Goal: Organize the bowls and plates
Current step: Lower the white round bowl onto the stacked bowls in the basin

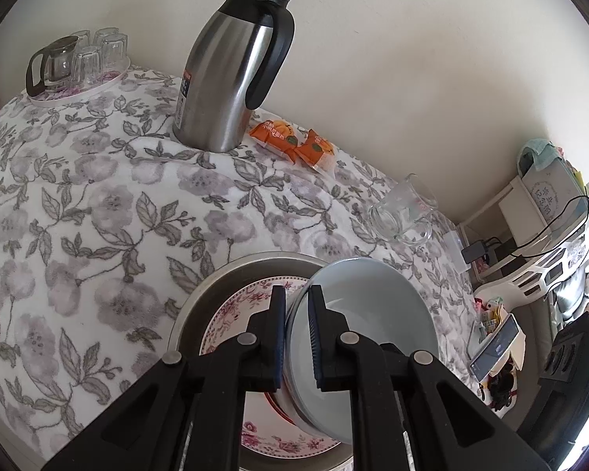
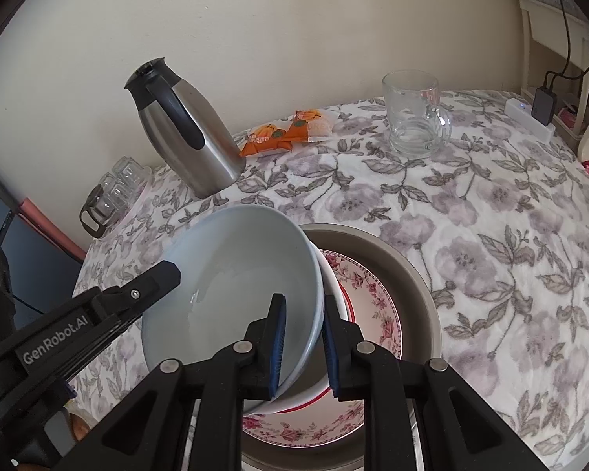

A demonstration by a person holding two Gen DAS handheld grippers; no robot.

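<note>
Right wrist view alone shows both grippers, left (image 2: 169, 271) and right (image 2: 300, 347), clamped on the pale bowl (image 2: 239, 274).

Bowl (image 2: 247, 274) on plate (image 2: 373, 294), in tray (image 2: 412, 274)

Pale blue bowl (image 2: 231, 274), pink-floral plate (image 2: 373, 298)

Tilted pale-blue bowl (image 2: 239, 274) over floral plate (image 2: 373, 298)
</note>
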